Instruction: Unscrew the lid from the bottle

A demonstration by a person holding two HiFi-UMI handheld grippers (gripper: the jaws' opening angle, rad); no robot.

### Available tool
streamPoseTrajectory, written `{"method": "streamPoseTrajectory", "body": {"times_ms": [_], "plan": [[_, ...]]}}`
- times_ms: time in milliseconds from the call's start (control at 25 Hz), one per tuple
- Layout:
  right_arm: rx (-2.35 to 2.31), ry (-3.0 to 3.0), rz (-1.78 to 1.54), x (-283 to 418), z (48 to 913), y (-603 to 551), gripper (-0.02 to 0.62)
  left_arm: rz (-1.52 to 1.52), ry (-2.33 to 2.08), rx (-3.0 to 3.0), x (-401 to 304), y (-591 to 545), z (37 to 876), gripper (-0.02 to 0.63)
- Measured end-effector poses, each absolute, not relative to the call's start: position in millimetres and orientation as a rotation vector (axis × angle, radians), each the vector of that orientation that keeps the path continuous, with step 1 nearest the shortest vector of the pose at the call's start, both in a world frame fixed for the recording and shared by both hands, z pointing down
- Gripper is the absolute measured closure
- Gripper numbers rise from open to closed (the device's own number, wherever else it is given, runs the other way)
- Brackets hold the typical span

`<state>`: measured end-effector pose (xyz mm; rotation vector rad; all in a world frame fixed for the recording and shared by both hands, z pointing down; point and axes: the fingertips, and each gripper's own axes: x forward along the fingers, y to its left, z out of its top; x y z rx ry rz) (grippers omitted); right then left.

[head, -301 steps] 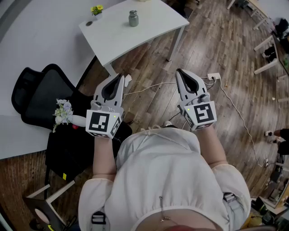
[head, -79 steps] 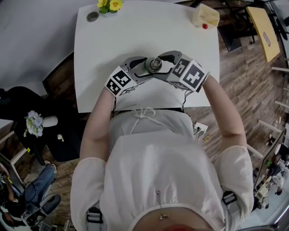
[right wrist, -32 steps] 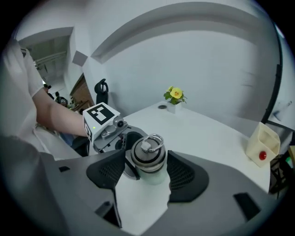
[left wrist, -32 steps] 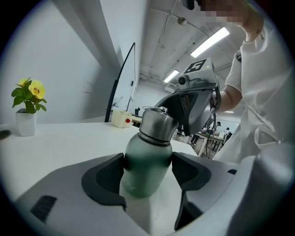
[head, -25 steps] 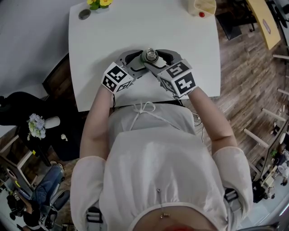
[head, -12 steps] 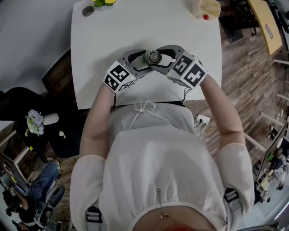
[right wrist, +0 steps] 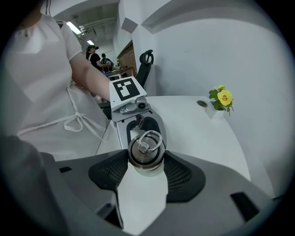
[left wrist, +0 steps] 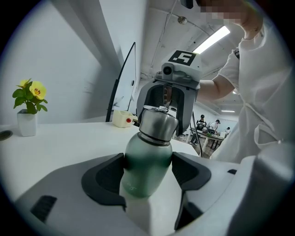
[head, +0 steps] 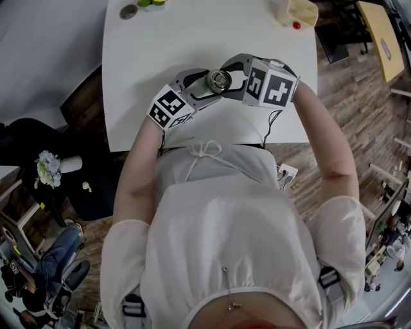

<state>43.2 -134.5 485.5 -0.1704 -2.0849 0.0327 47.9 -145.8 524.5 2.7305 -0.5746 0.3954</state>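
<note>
Bottle point(left wrist: 146, 170) is upright over the white table point(head: 192, 38), at its near middle, just ahead of the person. The left gripper point(head: 207, 84) is clenched on the green body, pads pressing both sides. The right gripper point(head: 229, 76) is clamped on the steel lid point(right wrist: 145, 148) from the opposite side. The lid sits on the neck; whether its thread is loosened cannot be made out. Bottle base is hidden behind the left gripper's own frame, so contact with the table is not visible. In the head view only the lid top shows. The flower pot point(head: 151, 2) and yellow box point(head: 300, 11) are cut off at the far edge.
</note>
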Motion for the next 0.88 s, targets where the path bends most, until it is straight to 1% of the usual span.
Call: {"method": "streamPoseTrajectory", "body": {"times_ms": [520, 760, 880], "plan": [[-0.083, -2.111, 0.021, 48, 482, -137, 0.345, 0.396, -0.575, 2.727, 49, -147, 524, 0.268], [-0.048, -2.175, 0.063, 46, 467, -139, 0.345, 0.396, -0.571, 2.726, 48, -146, 524, 0.268], [0.002, -2.203, 0.088, 49, 458, -144, 0.357, 0.398, -0.571, 2.726, 48, -146, 524, 0.268]]}}
